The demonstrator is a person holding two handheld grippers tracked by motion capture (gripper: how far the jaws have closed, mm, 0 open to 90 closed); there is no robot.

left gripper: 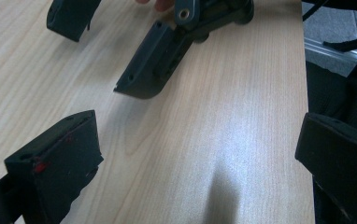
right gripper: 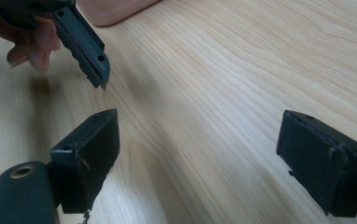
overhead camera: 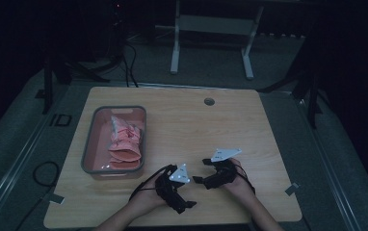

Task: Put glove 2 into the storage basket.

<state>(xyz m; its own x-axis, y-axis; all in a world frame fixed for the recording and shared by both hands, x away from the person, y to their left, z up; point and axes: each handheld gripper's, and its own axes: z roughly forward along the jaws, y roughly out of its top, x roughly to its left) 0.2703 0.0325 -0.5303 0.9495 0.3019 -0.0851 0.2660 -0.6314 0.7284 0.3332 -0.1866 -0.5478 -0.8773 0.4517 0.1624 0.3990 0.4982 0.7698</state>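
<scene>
A: Both tongs are spread wide and holding nothing. The left tongs (overhead camera: 188, 204) sit at about 6 o'clock on the desk (overhead camera: 230, 125), jaws aimed toward 4. In the left gripper view they (left gripper: 197, 154) just have bare wood between the jaws.

B: Same deal on the right?

A: Yep. The right tongs (overhead camera: 200, 171) are just beside the left ones, a bit toward 5 o'clock, pointing at 9. In the right gripper view they (right gripper: 197, 154) gape open over plain wood too, touching nothing as far as I can tell.

B: So where's the stuff they're working on?

A: Only thing near them is a grey bin (overhead camera: 88, 144) out at 9 o'clock, with a pink cloth (overhead camera: 124, 142) bunched inside it. You can catch a pink corner of the bin (right gripper: 116, 9) at the top of the right gripper view.

B: Done or just starting?

A: Honestly my guess is done: cloth's in the bin, nothing loose on the desk, both tongs free. If the job is pulling the cloth out instead, then nothing's happened yet. Can't tell which from this.
</scene>
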